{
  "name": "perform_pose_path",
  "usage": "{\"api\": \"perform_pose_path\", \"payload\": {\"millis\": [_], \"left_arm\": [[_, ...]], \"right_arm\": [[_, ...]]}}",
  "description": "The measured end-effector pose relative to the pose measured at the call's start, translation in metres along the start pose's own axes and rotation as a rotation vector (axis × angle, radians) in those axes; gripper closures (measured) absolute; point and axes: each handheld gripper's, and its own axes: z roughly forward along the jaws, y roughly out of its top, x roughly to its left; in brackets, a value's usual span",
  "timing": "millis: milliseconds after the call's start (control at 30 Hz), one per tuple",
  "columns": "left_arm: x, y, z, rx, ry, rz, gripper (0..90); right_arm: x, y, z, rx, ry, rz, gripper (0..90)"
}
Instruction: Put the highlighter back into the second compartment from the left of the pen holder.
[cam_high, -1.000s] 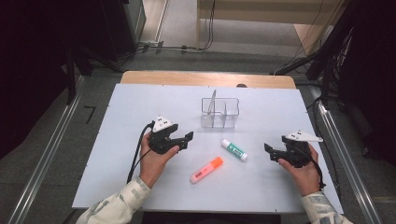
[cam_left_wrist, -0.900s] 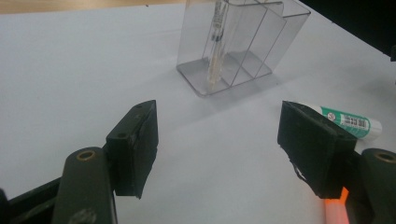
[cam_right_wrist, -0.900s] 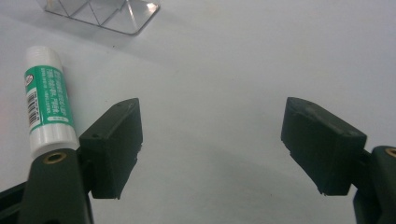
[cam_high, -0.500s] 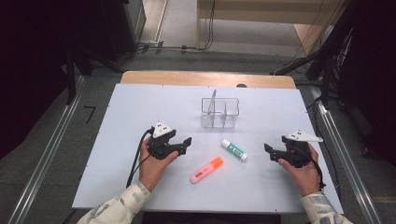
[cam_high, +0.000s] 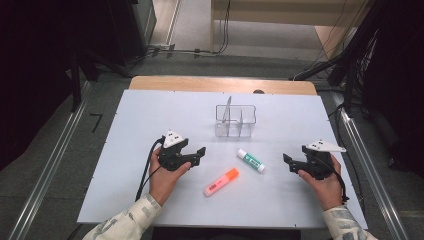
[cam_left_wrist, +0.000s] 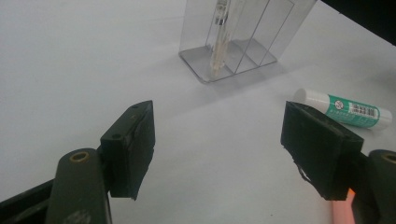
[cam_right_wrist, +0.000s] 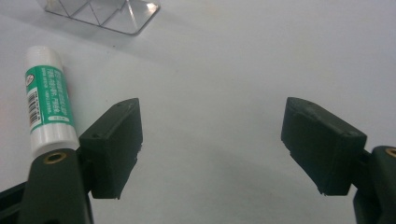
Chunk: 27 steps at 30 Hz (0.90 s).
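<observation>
On the white tabletop, the left claw rests at about 8 o'clock from centre, jaws spread wide with nothing between them. The right claw sits at 4 o'clock, also spread and empty. Between them lie a green-and-white glue stick and, at its 7 o'clock, an orange highlighter, apart from each other. At 12 o'clock stands a clear divided organizer with a pen upright in one compartment.

Lab: cables, rig rails.
</observation>
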Motion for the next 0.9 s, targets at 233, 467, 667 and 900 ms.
{"api": "perform_pose_path", "payload": {"millis": [233,467,667,900], "left_arm": [[-0.001,0.000,0.000,0.000,-0.001,0.000,26.2],[-0.005,-0.001,0.002,0.016,-0.020,0.013,24.5],[-0.012,-0.003,0.003,0.028,-0.037,0.028,23.9],[-0.015,-0.004,0.005,0.041,-0.040,0.042,22.9]], "right_arm": [[0.000,0.000,0.000,-0.003,-0.001,-0.002,19.6],[0.000,0.000,0.000,-0.002,-0.001,-0.002,19.6],[0.000,0.000,-0.001,-0.002,-0.002,-0.005,19.6],[0.000,0.000,0.000,-0.001,-0.001,-0.005,19.6]]}}
